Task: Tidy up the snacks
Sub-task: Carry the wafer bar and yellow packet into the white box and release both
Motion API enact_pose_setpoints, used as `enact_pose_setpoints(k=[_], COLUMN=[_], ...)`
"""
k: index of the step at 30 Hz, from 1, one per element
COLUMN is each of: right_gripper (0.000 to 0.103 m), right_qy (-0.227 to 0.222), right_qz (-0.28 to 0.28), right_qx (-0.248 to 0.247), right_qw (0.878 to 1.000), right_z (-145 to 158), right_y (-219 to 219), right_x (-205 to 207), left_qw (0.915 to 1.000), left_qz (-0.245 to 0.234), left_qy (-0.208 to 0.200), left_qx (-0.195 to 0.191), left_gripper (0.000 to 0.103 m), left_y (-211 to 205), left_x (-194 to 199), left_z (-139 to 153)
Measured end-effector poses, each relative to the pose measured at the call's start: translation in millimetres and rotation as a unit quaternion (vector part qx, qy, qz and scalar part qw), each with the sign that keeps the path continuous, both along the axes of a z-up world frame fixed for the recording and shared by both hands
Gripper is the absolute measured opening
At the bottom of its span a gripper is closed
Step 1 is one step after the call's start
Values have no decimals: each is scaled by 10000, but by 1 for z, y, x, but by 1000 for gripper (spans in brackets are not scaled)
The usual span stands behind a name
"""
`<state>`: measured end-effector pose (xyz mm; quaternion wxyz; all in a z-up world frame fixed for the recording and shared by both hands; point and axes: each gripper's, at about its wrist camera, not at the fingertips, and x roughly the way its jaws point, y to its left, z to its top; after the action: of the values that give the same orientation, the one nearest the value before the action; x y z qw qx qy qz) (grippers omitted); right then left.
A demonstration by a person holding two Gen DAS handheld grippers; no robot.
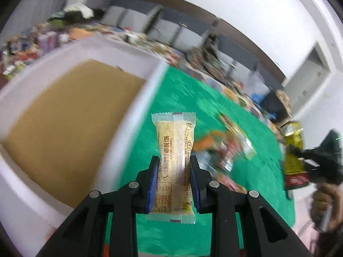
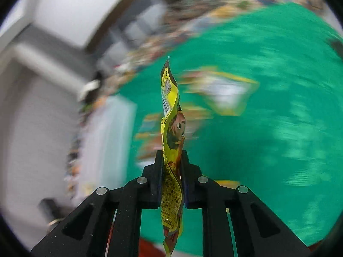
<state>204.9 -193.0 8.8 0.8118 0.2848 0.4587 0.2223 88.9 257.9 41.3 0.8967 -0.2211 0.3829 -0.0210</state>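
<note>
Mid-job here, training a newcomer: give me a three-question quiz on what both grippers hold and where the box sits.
1. True or false: the left gripper is closed on a pale wrapped snack bar.
2. What colour is the thin snack packet pinched in the right gripper? A) blue B) yellow C) white
3. In the left wrist view, on which side of the held bar does the white box with the brown cardboard floor lie?

Key: 1. True. 2. B, yellow, seen edge-on above the green table cover. 3. To the left; no snacks show inside it.
</note>
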Motion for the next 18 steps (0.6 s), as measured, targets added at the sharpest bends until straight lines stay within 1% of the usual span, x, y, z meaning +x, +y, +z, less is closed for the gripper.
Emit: enact_pose_setpoints(k=[2,3,4,5,7,8,9,10,11,12,13,15,16,17,18], right_gripper=[14,14,14,14,16,18,25,56,72,73,73,73,73,73,73], right_qy=[-217,-313,-362,-446,-650,-693,-697,-650,-506,-488,-529,-736,-845,-1010,-1112], right_qz=[528,856,1082,1382,1708,1787,1928,2001,2111,2087,2057,2022,1968,1809,1697], right_qx=[179,258,313,296,190,185,287,354,420,435,423,288,142,-214,-469], right_qw=[9982,9955,9930,9890,9830,9813,9783,9770,9753,9758,9763,9761,9767,9781,9781], right_z=[25,38,48,57,70,74,71,68,62,59,60,60,60,54,50], right_y=[54,92,116,158,219,237,270,283,302,307,308,296,287,266,251], right_x=[4,7,8,9,13,14,19,20,26,29,29,24,19,12,3], left_qw=[9992,9984,9973,9954,9917,9899,9870,9835,9802,9783,9785,9818,9836,9851,9879], left_qz=[304,440,571,718,887,960,1063,1192,1329,1434,1460,1438,1409,1367,1271], left_qy=[63,120,163,225,359,425,538,634,647,582,534,451,438,421,376], left_qx=[253,341,436,595,861,952,1078,1205,1314,1375,1359,1156,1039,952,808], left_gripper=[27,27,27,27,27,31,48,73,81,85,85,85,85,85,85], left_y=[29,43,58,72,90,96,102,109,113,116,116,114,108,103,93], left_x=[1,2,3,5,9,9,10,7,4,-4,-9,-20,-23,-23,-25], left_z=[7,9,10,12,10,8,4,-1,-4,-4,-6,-11,-14,-15,-16])
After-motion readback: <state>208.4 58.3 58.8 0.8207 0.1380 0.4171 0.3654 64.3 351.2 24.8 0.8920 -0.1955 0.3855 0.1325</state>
